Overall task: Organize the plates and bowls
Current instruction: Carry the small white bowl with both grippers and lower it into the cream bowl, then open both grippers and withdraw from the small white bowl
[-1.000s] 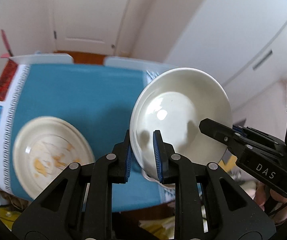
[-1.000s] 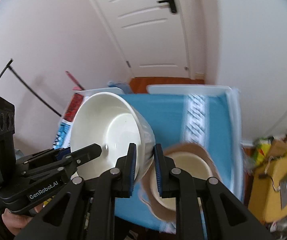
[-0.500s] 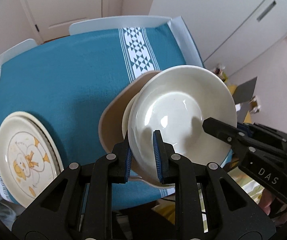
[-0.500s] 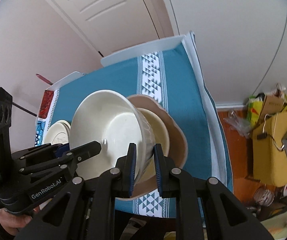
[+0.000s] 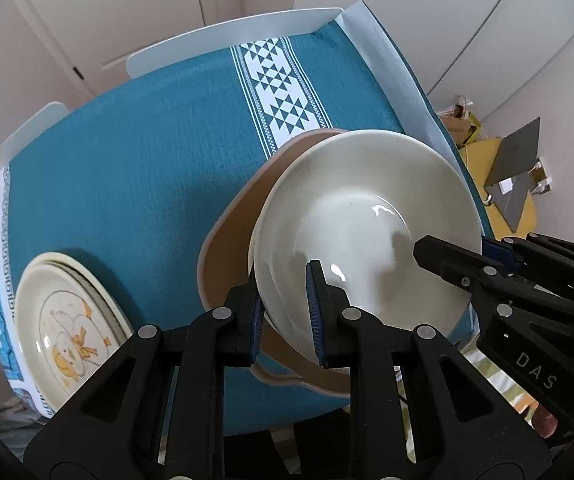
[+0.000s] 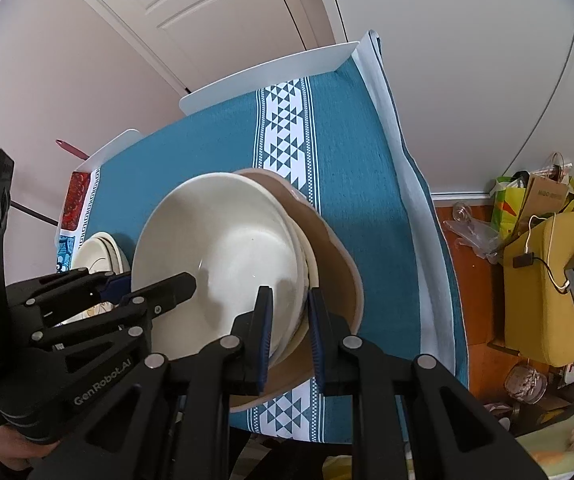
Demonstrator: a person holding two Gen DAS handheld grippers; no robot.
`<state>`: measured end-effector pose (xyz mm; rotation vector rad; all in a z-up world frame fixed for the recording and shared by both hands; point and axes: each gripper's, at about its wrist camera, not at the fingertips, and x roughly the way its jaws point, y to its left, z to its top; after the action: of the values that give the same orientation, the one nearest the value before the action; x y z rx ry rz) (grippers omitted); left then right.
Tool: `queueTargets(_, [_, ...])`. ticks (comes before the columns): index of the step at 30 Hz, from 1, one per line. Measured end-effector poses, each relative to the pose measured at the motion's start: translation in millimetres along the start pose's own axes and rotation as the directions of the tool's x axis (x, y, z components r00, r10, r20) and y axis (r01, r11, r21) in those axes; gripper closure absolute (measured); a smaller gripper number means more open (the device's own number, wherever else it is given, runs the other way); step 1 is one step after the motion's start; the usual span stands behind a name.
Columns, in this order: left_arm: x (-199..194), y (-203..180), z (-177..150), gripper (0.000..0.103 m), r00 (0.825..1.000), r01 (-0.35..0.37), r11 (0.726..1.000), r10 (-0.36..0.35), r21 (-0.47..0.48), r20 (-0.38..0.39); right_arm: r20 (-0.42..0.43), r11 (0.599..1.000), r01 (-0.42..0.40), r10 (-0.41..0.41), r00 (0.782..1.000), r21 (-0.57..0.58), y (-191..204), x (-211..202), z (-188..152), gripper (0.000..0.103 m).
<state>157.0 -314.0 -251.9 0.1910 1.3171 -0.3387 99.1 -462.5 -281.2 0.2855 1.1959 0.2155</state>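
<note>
A cream bowl point(image 5: 367, 216) point(image 6: 223, 248) is held by its rim from two sides. My left gripper point(image 5: 285, 312) is shut on its near-left rim; my right gripper point(image 6: 289, 332) is shut on the opposite rim, and shows in the left wrist view as black jaws point(image 5: 483, 264). The bowl sits low over another cream bowl point(image 6: 311, 268) nested in a tan scalloped bowl point(image 5: 227, 256) point(image 6: 339, 276) on the teal tablecloth point(image 5: 147, 160). Whether the bowls touch I cannot tell. A stack of cream plates with a duck drawing point(image 5: 67, 328) point(image 6: 97, 252) lies at the table's left.
White chair backs point(image 5: 231, 36) stand at the table's far edge, before a white door point(image 6: 191, 4). Right of the table on the floor are a yellow box point(image 6: 543, 292), bags and jars. A hand point(image 6: 11, 448) grips the left tool.
Both grippers have come down with the bowl, from tilted up in the air to nearly level right over the nested bowls. The view has swung from the walls onto the table.
</note>
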Motion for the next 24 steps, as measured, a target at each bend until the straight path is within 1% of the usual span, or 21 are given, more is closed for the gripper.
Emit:
queueTargets(7, [1,-9,0,0.086,0.997,-0.079,0.995,0.078,0.054,0.014,-0.001,1.0,0.012,-0.012,1.0,-0.022,2,0,-1,0.087])
queueTargets(10, [1,-11,-1,0.086,0.993,-0.114,0.991,0.112,0.063,0.022,-0.003,1.0,0.011,-0.012,1.0,-0.022,1,0,-1,0.087])
queueTargets(13, [3,-10,-1,0.086,0.992,-0.129,0.99,0.128,0.061,0.02,-0.005,1.0,0.008,-0.009,1.0,-0.023,1,-1,-2,0.087])
queueTargets(18, [2,-9,-3,0.086,0.991,-0.132,0.989,0.13,0.062,0.027,-0.005,0.999,0.008,-0.008,1.0,-0.031,2,-2,-2,0.087])
queueTargets(21, [-4,-1,-4,0.086,0.995,-0.094,0.995,0.093,0.036,0.024,-0.006,0.999,-0.002,0.002,1.0,-0.032,1,-3,-1,0.087])
queueTargets(24, [-26,12,-3,0.086,0.996,-0.069,0.998,0.069,0.009,0.055,0.026,0.999,-0.026,0.027,0.999,-0.025,0,-19,2,0.087])
